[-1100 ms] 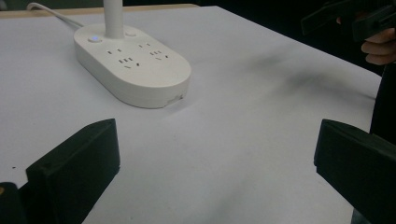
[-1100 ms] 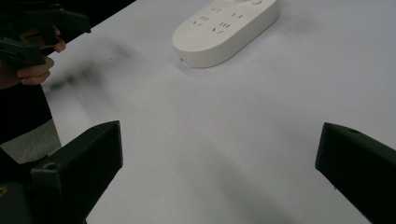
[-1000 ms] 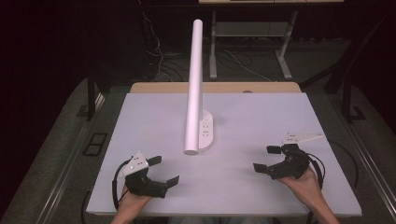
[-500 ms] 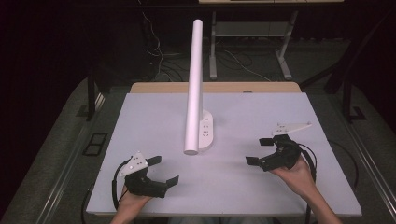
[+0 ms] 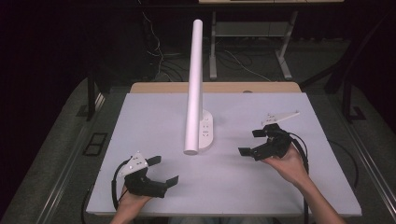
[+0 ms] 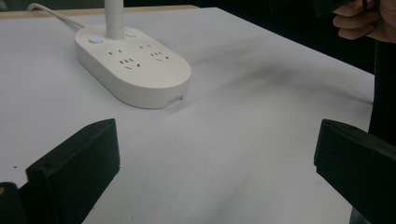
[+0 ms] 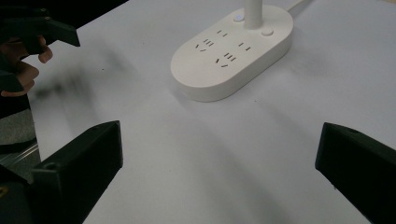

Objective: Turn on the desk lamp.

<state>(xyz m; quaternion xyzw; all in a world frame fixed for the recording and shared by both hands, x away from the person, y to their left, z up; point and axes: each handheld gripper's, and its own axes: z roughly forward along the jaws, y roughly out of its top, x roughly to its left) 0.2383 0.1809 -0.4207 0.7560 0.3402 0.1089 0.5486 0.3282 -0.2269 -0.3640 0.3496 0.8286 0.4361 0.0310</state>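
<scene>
Both grippers, the left gripper (image 5: 161, 170) and right gripper (image 5: 253, 142), sit spread and empty near the power strip (image 5: 204, 132), whose tall white pole (image 5: 194, 84) a careless approach could tip.

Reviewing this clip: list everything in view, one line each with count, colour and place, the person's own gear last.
Table: one, white top, centre of the high view.
Lamp base: one, white oval with sockets and two buttons, mid-table.
Lamp tube: one, white, rising from the base.
Base cable: one, white, running off the back.
Desk frame: one, grey legs, behind the table.
Left gripper: one, black, open, near-left table edge.
Right gripper: one, black, open, right of the base.
</scene>
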